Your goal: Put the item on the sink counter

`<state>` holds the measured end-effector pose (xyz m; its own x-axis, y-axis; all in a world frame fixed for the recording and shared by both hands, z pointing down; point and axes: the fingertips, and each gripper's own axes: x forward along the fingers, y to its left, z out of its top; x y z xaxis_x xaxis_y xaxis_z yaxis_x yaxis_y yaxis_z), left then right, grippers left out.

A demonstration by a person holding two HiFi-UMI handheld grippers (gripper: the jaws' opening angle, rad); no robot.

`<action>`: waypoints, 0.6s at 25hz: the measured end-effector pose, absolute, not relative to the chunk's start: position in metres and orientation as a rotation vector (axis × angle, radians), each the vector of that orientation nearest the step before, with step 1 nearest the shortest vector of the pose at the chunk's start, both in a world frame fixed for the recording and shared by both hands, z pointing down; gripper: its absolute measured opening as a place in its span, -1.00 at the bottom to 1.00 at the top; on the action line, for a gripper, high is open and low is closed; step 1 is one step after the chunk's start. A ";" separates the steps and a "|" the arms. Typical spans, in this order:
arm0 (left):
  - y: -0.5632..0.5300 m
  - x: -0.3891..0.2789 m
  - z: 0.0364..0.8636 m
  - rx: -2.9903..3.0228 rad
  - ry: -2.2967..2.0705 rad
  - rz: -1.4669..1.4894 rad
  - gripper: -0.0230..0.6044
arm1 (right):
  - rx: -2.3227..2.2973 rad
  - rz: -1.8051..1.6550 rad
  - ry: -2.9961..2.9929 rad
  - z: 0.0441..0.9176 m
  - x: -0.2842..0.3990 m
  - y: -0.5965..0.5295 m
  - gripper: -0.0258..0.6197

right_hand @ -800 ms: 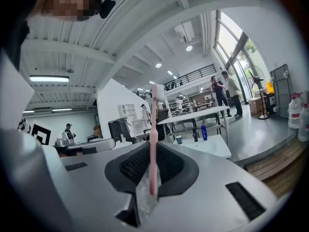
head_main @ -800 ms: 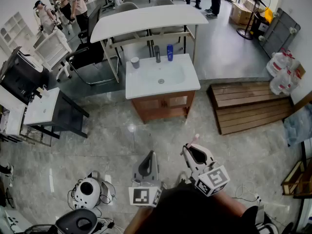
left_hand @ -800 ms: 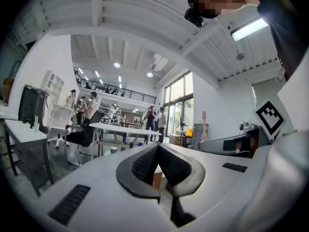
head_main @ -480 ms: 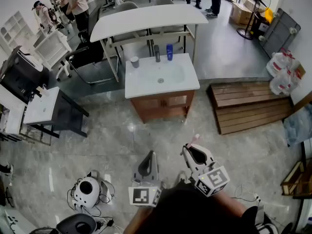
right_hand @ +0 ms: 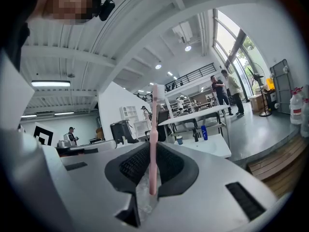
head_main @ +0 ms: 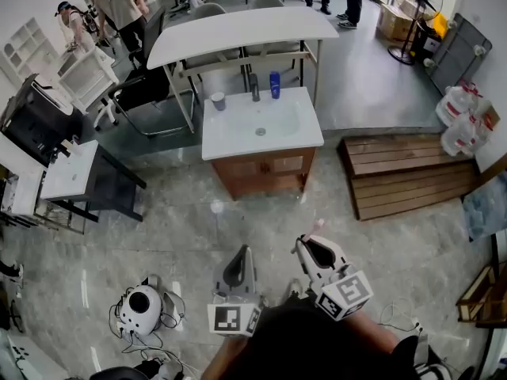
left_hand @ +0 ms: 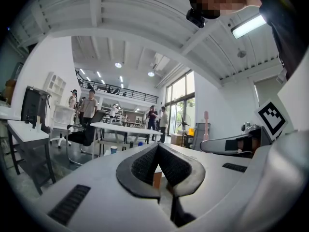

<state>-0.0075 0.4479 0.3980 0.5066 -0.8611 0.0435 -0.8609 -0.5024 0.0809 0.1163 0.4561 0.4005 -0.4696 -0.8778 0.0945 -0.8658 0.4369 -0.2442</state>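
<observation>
Toothbrush clamped in right tongs; left tongs closed.

Sink counter: grey cup, dark faucet, blue bottle along back edge.

Slim pink toothbrush stands upright, clamped in the right tool.

Both claws are held low and close to the body, side by side. The left claw points straight ahead, jaws pressed together with nothing between them. The right claw is apart from it and angled slightly inward, jaws clamped on a pink toothbrush that sticks out past the tips. The marker cubes face up. The arms are mostly hidden.
</observation>
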 end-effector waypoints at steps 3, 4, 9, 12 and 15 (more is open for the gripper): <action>0.448 0.004 0.399 2.627 -1.527 -0.006 -0.88 | -1.578 -0.404 2.643 0.405 0.125 0.456 -0.80; 0.448 0.007 0.401 2.629 -1.532 0.002 -0.88 | -1.570 -0.406 2.648 0.408 0.128 0.457 -0.80; 0.450 0.023 0.406 2.629 -1.559 0.020 -0.88 | -1.528 -0.399 2.672 0.412 0.145 0.457 -0.80; 0.447 0.030 0.406 2.611 -1.570 0.018 -0.88 | -1.518 -0.406 2.677 0.415 0.154 0.452 -0.80; 0.443 0.036 0.407 2.608 -1.571 0.014 -0.88 | -1.509 -0.413 2.673 0.417 0.159 0.448 -0.80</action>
<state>0.0358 0.4434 0.4069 0.4685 -0.8816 0.0579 -0.8825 -0.4638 0.0783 0.1588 0.4482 0.4169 -0.5246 -0.8465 0.0912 -0.8345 0.4900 -0.2521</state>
